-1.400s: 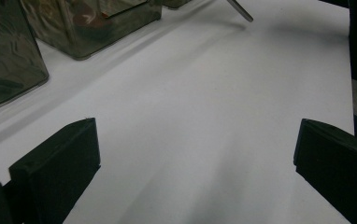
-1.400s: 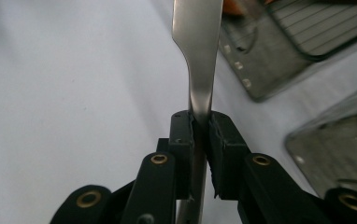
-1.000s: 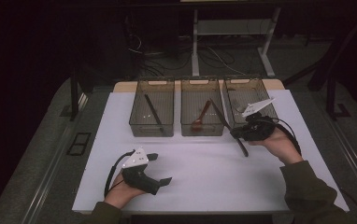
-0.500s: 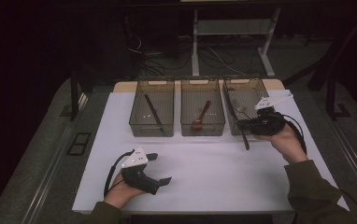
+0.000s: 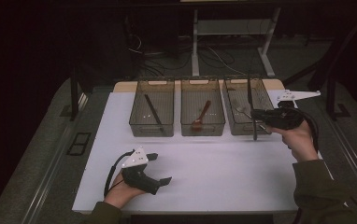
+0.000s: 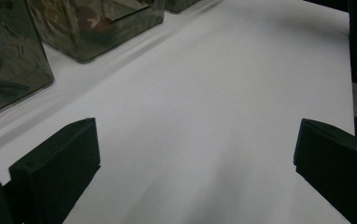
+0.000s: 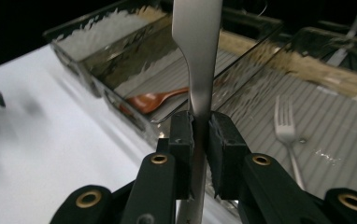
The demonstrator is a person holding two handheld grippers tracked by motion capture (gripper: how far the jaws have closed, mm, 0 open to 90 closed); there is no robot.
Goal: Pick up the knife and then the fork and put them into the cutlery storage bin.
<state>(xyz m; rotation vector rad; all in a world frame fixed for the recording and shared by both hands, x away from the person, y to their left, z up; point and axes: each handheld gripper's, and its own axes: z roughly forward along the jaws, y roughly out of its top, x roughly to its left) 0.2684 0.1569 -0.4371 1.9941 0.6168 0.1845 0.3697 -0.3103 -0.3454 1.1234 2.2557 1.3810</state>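
My right gripper (image 5: pixel 257 116) is shut on a flat metal utensil (image 5: pixel 250 93) and holds it nearly upright at the front edge of the right bin (image 5: pixel 235 128). In the right gripper view the pads (image 7: pixel 182 135) pinch the utensil's handle (image 7: pixel 197 60), which widens upward out of the frame; its working end is hidden. A metal fork (image 7: pixel 286 126) lies in that bin. My left gripper (image 5: pixel 160 168) rests on the white table near the front left, open, with nothing between its jaws (image 6: pixel 195 154).
Three smoky clear bins stand in a row at the back of the white mat (image 5: pixel 214 172). The middle bin (image 5: pixel 203 130) holds a brown spoon (image 5: pixel 202 116); the left bin (image 5: pixel 151 130) holds a dark slim utensil (image 5: pixel 152 109). Table legs and cables lie beyond.
The right gripper has carried the utensil to the right and a little up, from in front of the middle bin to the right bin's front edge. The left hand stayed put.
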